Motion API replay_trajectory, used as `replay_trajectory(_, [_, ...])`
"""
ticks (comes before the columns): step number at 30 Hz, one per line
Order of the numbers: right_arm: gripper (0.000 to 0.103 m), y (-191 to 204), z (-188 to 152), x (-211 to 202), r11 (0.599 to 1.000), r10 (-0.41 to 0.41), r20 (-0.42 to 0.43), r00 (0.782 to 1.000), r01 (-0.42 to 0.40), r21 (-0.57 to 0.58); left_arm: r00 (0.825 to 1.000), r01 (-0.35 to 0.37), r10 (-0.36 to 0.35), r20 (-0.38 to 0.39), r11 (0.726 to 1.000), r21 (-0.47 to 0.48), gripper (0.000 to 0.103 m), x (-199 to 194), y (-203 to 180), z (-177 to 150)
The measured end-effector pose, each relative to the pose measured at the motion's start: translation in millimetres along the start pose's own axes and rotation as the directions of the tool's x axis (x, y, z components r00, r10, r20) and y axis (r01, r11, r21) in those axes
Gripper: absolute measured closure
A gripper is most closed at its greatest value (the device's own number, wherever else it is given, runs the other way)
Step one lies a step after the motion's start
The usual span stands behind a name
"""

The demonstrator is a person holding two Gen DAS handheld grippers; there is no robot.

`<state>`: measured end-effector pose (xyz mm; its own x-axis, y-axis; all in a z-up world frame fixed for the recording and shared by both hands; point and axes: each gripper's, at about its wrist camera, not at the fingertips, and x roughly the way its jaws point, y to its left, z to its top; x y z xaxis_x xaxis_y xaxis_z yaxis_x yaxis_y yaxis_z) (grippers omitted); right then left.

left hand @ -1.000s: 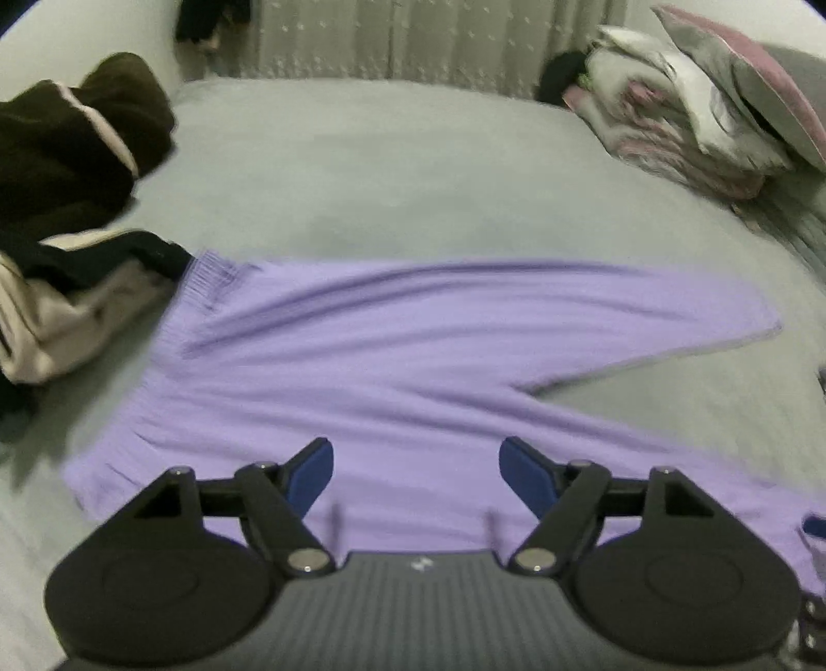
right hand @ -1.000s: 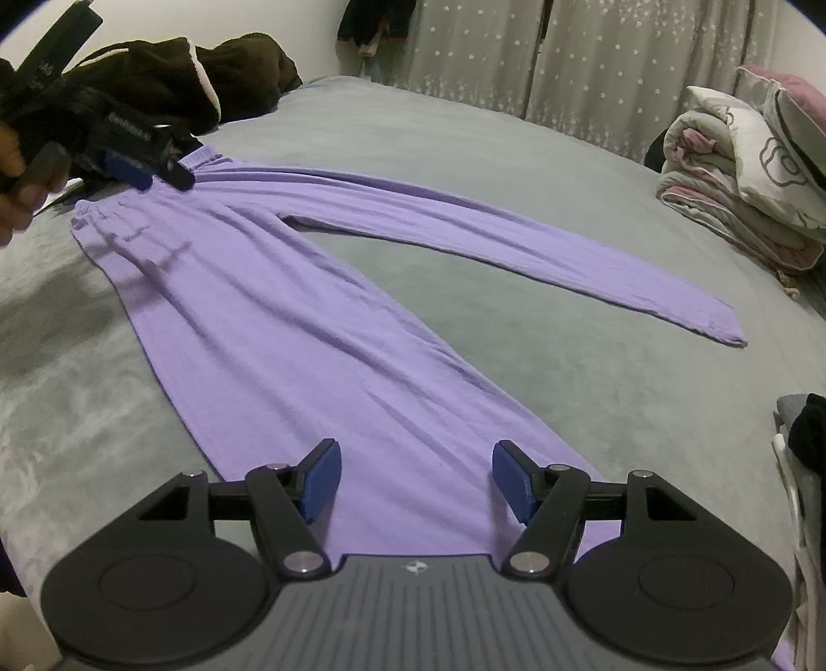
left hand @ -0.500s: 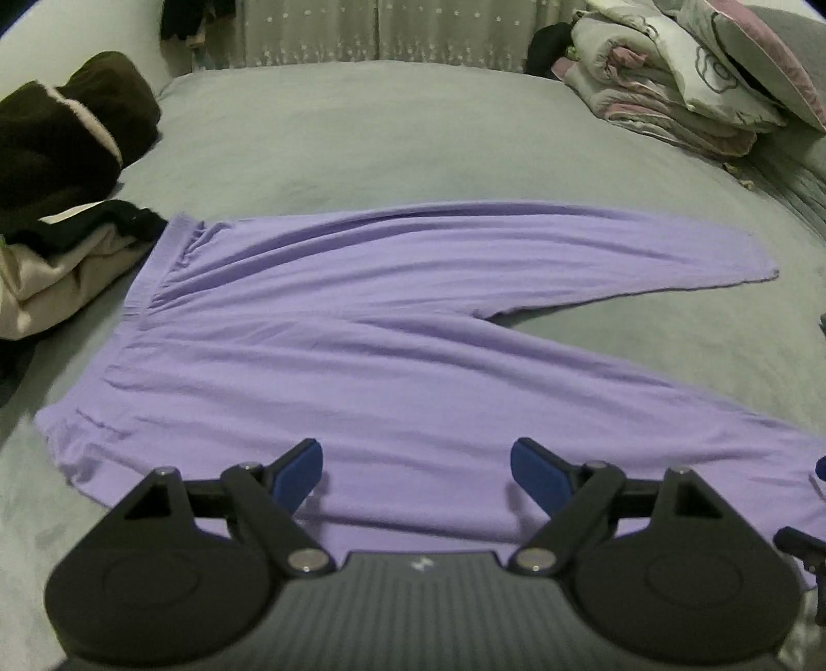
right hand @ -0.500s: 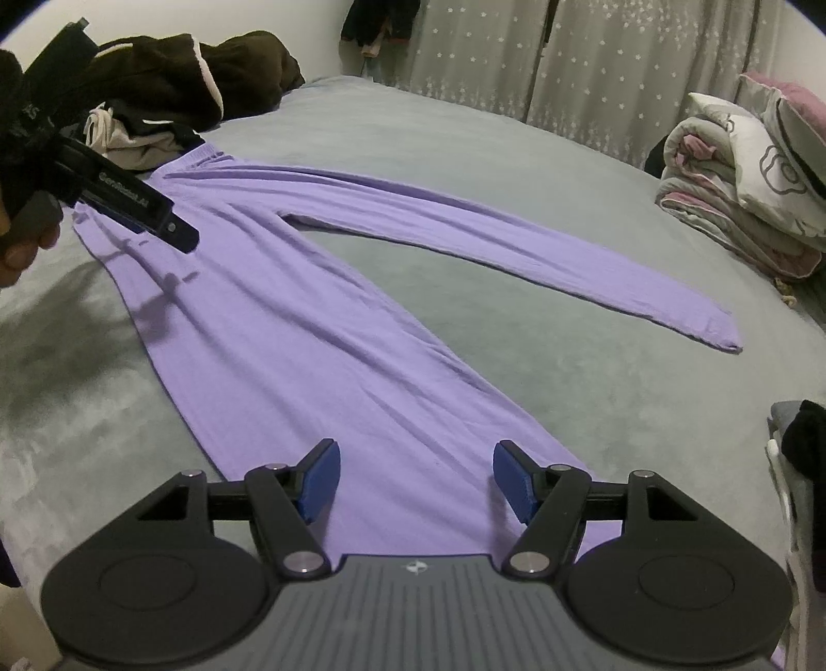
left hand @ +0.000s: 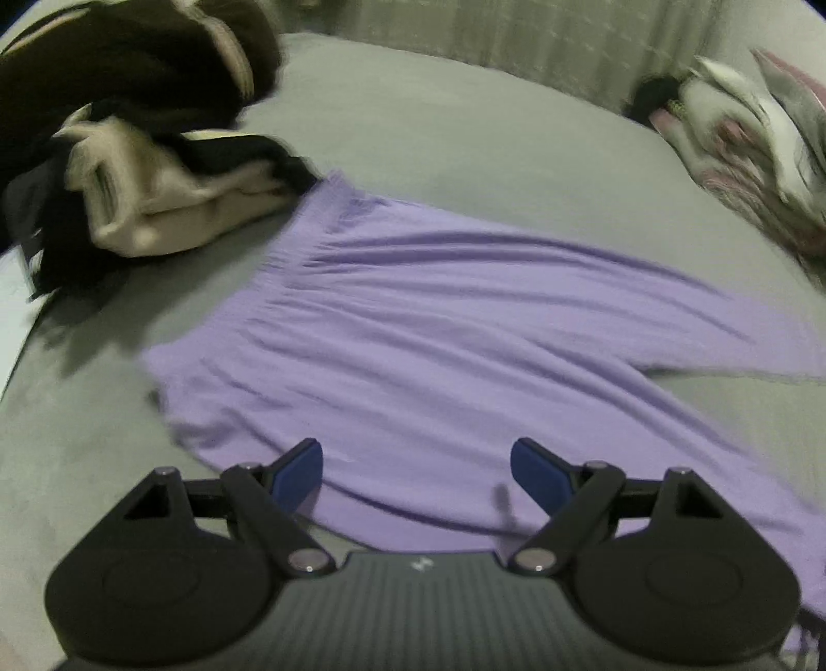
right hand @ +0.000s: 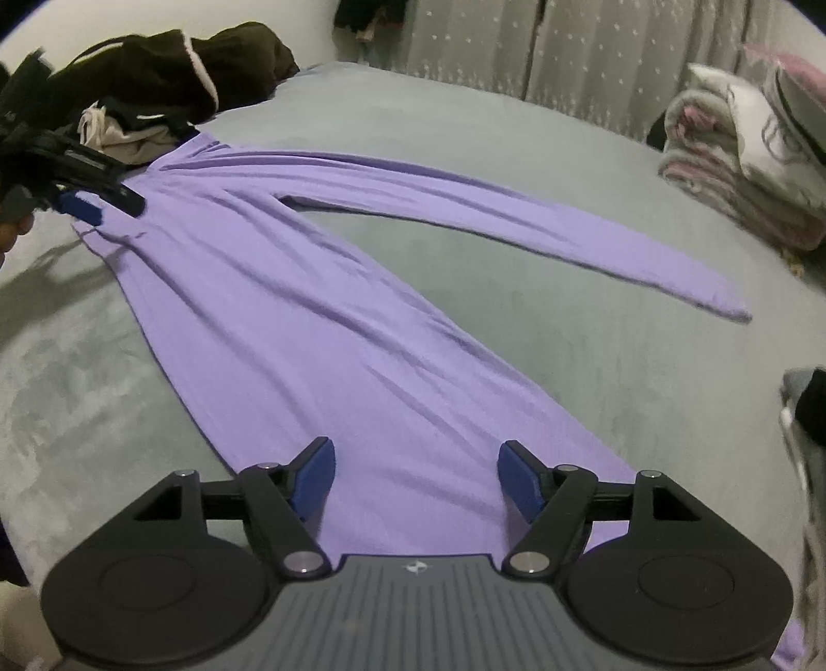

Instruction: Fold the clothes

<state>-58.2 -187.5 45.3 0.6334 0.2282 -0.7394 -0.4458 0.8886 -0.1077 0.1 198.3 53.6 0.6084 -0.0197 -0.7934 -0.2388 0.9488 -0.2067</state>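
Observation:
Purple trousers (right hand: 289, 289) lie flat on the grey bed, legs spread in a V. My left gripper (left hand: 416, 467) is open and empty, hovering over the near edge of the trousers (left hand: 439, 330) close to the waistband. It also shows in the right wrist view (right hand: 90, 198) at the waistband's near corner. My right gripper (right hand: 413, 477) is open and empty above the lower part of the near trouser leg.
A heap of dark and beige clothes (left hand: 155, 155) lies beside the waistband, also seen in the right wrist view (right hand: 155, 93). Folded bedding and pillows (right hand: 748, 165) sit at the far right. Curtains (right hand: 542, 46) hang behind the bed (right hand: 464, 113).
My left gripper has swung left toward the waistband end of the trousers, bringing the clothes heap closer in its view. My right gripper has barely moved.

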Motion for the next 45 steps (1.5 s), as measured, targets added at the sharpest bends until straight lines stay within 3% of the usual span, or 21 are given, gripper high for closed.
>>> replay_trajectory(4, [0.032,2,-2,-11,1.0,0.018,0.024,1.0,-0.017,-0.021,0.997,0.08,-0.081,-0.006,0.988,-0.135,0.026,-14,26,-4])
replay_trajectory(6, [0.032,8,-4,-19,0.997,0.049,0.058,0.997,-0.045,-0.063,0.993,0.115,-0.113,0.022,0.98,-0.161,0.042,-23,32,-7])
replay_trajectory(10, [0.034,32,-11,-30,0.972,0.138,0.088,0.986,-0.118,-0.204,0.987,0.156,-0.158,0.009,0.968,-0.198,0.048,-20,34,-15])
replay_trajectory(13, [0.041,48,-16,-28,0.949,0.159,0.072,0.985,-0.133,-0.285,0.993,0.117,-0.116,0.013,0.98,-0.161,0.048,-13,27,-14])
replay_trajectory(17, [0.046,53,-19,-21,0.944,0.157,0.044,0.987,-0.137,-0.3,0.998,0.06,-0.058,0.022,0.992,-0.109,0.048,-4,18,-13])
replay_trajectory(24, [0.073,55,-21,-23,0.944,0.159,0.053,0.986,-0.136,-0.301,0.999,-0.019,0.019,0.035,0.999,-0.026,0.048,2,3,-16])
replay_trajectory(29, [0.092,65,-21,-24,0.936,0.151,0.06,0.987,-0.124,-0.33,0.999,-0.02,0.021,0.028,1.0,-0.012,0.045,-2,1,-20])
replay_trajectory(36, [0.098,58,-18,-27,0.942,0.125,0.071,0.99,-0.096,-0.32,1.0,0.002,-0.002,0.015,1.0,-0.018,0.045,-9,0,-23])
replay_trajectory(39, [0.097,60,-18,-24,0.943,0.111,0.08,0.991,-0.079,-0.325,0.999,0.043,-0.043,0.002,0.999,-0.015,0.043,-14,-6,-26])
replay_trajectory(45, [0.092,76,-20,-17,0.922,0.065,0.122,0.99,-0.012,-0.388,0.998,0.059,-0.059,-0.01,0.998,0.03,0.041,-15,-19,-32])
